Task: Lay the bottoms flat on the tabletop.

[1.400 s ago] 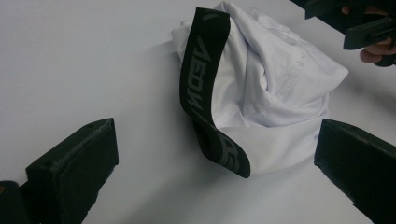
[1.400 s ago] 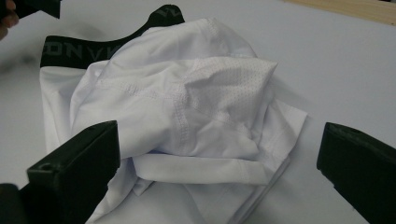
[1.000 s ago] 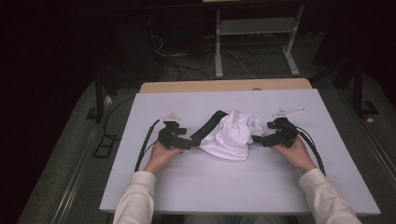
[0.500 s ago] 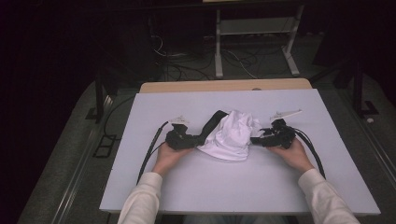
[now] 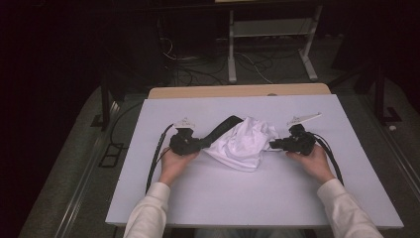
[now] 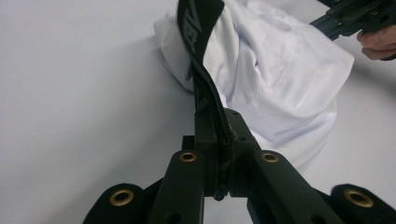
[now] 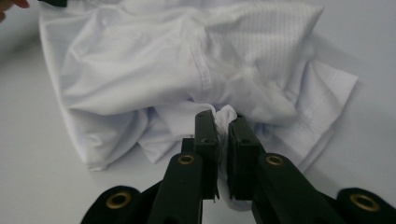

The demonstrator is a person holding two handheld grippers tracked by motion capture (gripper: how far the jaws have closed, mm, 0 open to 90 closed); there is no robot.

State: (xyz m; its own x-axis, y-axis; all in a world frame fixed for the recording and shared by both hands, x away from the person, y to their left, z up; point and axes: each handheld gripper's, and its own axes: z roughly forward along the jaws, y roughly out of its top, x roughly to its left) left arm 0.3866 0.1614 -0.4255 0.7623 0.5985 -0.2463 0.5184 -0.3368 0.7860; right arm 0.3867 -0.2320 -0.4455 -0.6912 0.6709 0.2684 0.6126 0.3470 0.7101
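Left gripper (image 5: 198,144): jaws pressed together on the black waistband (image 6: 201,70) of the white garment (image 5: 245,144); in the left gripper view the band runs edge-on between the two pads and rises away from them.
Right gripper (image 5: 274,146): jaws pinched on a fold of white cloth (image 7: 227,116) at the garment's near edge, seen bunched between the pads in the right gripper view.
Jaw motion: both pairs have just been closing, each with fabric between them.
Change from the earlier frames: a second ago both grippers sat a little farther out from the garment with jaws spread; now both tips are in at its two sides and clamped. The hands have hardly shifted, and the garment lies in the same spot on the table.
Garment position: crumpled in a heap between the two grippers, touching both, with the waistband arching from the left gripper up over the heap's far side.
Table (image 5: 237,198): white top, the garment near its middle; the person's left hand (image 5: 173,163) and right hand (image 5: 311,159) rest on it behind the grippers, sleeves coming in from the near edge.
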